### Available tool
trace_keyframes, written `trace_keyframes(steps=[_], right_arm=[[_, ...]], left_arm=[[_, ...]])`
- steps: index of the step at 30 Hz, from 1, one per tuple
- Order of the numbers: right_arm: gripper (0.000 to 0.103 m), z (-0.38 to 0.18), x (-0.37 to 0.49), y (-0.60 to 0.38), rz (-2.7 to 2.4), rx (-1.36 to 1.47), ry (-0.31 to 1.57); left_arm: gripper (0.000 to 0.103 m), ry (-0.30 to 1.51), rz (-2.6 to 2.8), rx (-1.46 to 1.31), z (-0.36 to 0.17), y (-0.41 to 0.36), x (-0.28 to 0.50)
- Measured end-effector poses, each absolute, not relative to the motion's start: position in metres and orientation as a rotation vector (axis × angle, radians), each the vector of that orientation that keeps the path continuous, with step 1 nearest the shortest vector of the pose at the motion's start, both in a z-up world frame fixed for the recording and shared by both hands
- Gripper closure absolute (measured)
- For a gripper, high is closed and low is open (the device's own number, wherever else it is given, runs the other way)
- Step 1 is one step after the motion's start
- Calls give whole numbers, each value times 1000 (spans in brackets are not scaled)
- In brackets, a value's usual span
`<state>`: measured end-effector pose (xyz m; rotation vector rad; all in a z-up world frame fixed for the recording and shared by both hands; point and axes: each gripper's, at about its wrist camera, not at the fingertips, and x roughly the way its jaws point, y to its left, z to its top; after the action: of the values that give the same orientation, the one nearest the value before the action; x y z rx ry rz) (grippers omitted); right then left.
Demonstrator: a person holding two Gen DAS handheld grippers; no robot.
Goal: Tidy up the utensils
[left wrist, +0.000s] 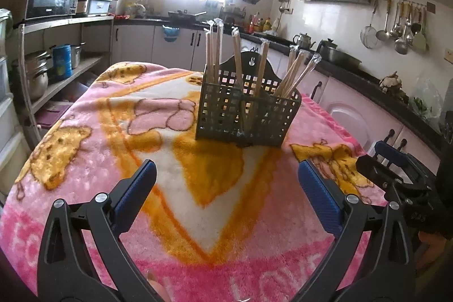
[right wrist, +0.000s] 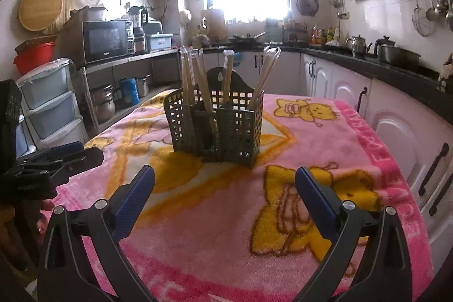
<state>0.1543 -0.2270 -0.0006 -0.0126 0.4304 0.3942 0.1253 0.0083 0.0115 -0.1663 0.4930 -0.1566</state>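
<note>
The left gripper [left wrist: 226,177] and right gripper [right wrist: 225,183] hover with jaws spread wide, holding nothing. Beyond them, a dark perforated holder [left wrist: 246,115] stands upright on the pink-blanketed table [left wrist: 85,160]. Plastic-wrapped wooden chopsticks [left wrist: 213,53] rise from it, some vertical, others leaning outward; their lower ends are hidden inside.

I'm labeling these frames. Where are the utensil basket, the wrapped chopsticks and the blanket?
utensil basket [right wrist: 226,132]: right wrist view, front mesh wall.
wrapped chopsticks [left wrist: 237,58]: left wrist view, mid-shaft of one upright pair.
blanket [right wrist: 226,217]: right wrist view, bare pink patch between the gripper's fingers.
</note>
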Motion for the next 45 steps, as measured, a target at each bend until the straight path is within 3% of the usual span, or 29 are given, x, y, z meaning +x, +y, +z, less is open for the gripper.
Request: trace_keyframes(steps=[14,45], right_arm=[[6,-9,121,-234,359,12,256],[6,-23,127,-238,291,7,288]], left_arm=[[11,356,-129,-152,9,8,109],[11,356,-120,-136,-6,7,109]])
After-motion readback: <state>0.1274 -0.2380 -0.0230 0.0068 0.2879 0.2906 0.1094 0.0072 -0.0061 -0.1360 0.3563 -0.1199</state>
